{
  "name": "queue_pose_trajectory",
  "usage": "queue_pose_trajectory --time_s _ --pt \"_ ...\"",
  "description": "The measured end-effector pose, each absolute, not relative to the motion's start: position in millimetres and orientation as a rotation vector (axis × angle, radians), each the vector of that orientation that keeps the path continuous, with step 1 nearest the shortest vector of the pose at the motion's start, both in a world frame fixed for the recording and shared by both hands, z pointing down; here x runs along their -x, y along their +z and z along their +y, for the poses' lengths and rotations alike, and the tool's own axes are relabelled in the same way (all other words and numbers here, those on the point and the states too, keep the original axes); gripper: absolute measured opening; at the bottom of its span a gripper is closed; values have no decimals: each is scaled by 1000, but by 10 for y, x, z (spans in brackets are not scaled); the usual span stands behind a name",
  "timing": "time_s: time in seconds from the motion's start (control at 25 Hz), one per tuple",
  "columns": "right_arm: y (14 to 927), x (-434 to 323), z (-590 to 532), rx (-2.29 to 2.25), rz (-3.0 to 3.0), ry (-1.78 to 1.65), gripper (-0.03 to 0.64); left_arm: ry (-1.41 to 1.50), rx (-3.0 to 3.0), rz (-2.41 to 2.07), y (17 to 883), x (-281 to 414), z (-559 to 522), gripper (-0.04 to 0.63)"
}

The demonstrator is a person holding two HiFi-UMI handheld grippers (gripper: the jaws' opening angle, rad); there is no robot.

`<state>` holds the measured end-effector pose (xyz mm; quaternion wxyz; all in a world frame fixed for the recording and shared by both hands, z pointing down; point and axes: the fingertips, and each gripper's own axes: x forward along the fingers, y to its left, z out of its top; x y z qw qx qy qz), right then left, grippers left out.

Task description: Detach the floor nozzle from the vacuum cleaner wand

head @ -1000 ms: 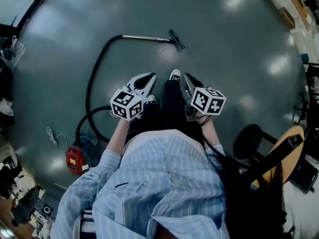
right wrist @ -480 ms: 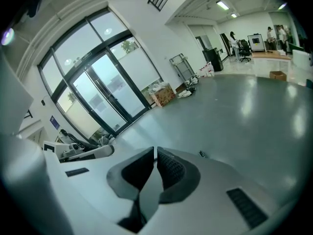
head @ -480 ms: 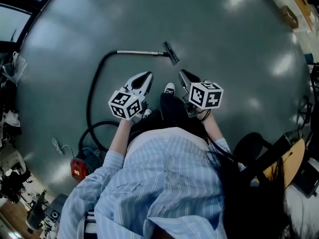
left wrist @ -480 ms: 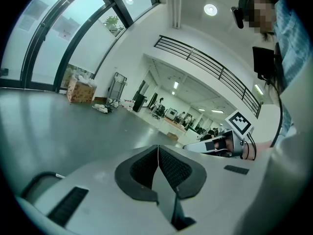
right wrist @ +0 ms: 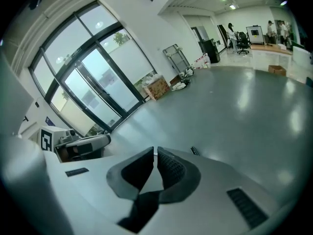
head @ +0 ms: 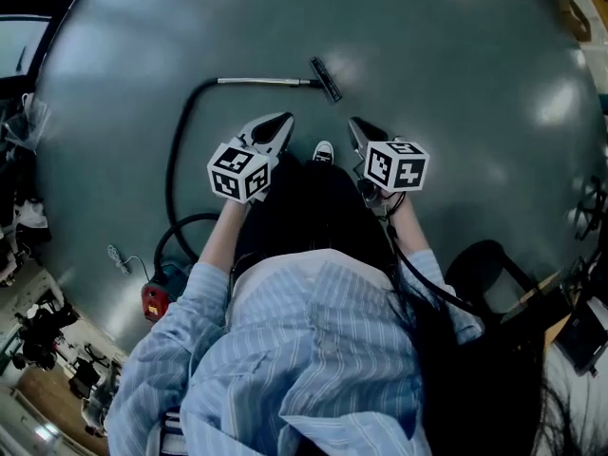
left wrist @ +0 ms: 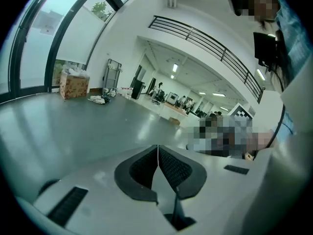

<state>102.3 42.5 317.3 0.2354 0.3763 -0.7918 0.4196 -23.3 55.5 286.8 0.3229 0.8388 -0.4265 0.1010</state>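
Here the glossy grey-green floor (head: 456, 84) fills most of the head view, its edges lined with clutter at the left and a black stool (head: 480, 266) at the right. A person in a blue striped shirt (head: 313, 350) stands near the middle of it, looking down.

A black hose (head: 176, 160) runs in a long curve from the red vacuum body (head: 152, 300), which sits near the floor's left edge beside a loose power cable (head: 119, 257). It runs on toward the far edge. There it joins a straight metal wand (head: 261, 82) lying flat on the floor.

The left gripper (head: 283, 119) is held out above the floor, left of the person's shoe (head: 324, 150). Its jaws are pressed together with nothing between them. The right gripper (head: 353, 123) is held out on the shoe's right, its jaws likewise together and empty.

The floor nozzle (head: 326, 79) sits on the wand's right end, attached and set crosswise to it. It lies beyond the shoe and apart from both grippers.
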Motion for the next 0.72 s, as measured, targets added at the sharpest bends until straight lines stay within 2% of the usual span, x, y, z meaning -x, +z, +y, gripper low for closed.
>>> queue_pose_trajectory --time_s 0.36,0.52,0.64,0.72 --pt "3871 -969 -53 -956 -2126 1099 33 474 -2217 -1020 3634 376 -44 -9" --pt "4409 -933 -245 -954 -2032 1093 84 557 -2175 -974 4174 522 -311 -1" --pt "4982 -921 -362 -933 -1934 1051 101 622 -2145 -921 4690 606 -496 28" --pt "5348 -877 -476 -905 -1900 1020 116 670 -2132 -884 5039 652 -651 85"
